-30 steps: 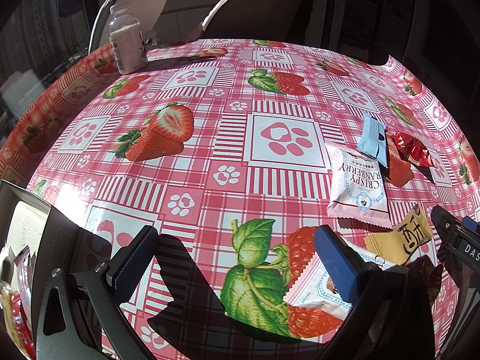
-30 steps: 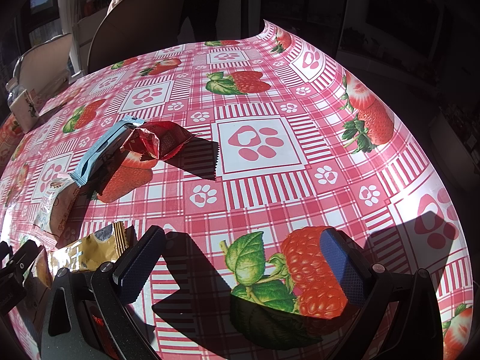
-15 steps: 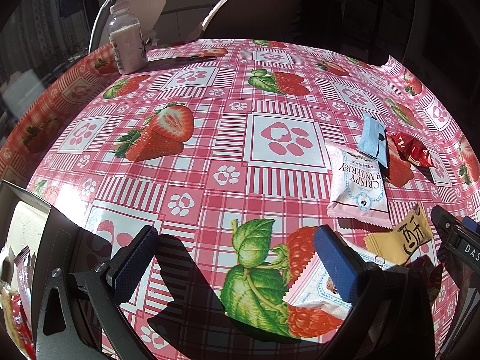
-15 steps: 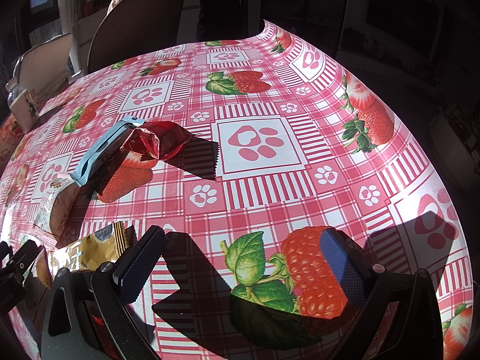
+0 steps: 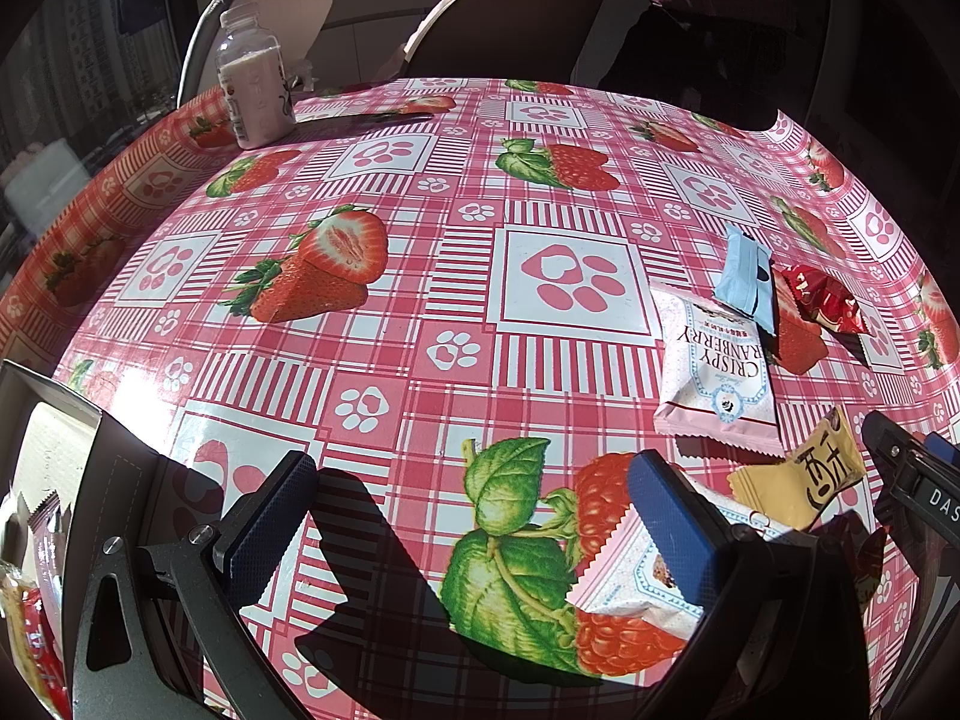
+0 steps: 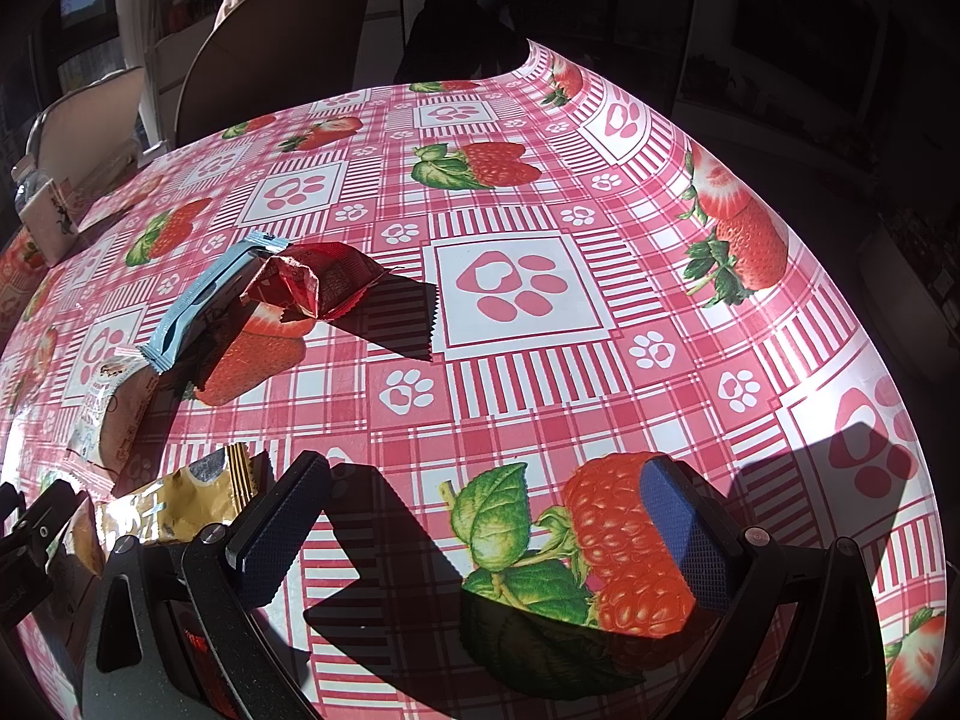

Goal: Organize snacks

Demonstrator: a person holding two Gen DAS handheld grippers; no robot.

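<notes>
Both the left tongs (image 5: 474,528) and right tongs (image 6: 480,522) hang spread and empty over the table (image 5: 420,312). Snack packets (image 5: 717,378) cluster near its right edge, and bare cloth lies ahead.

I'm working in what looks like a home dining room. The bench (image 5: 456,138) wears a glossy pink tablecloth (image 6: 516,360) printed with strawberries and paw marks, and brown dining chairs (image 5: 510,6) stand at its far side. A milky drink bottle (image 5: 255,81) sits near the far left edge, and a window (image 5: 78,36) behind it (tall buildings outside) lets hard sun in.
</notes>
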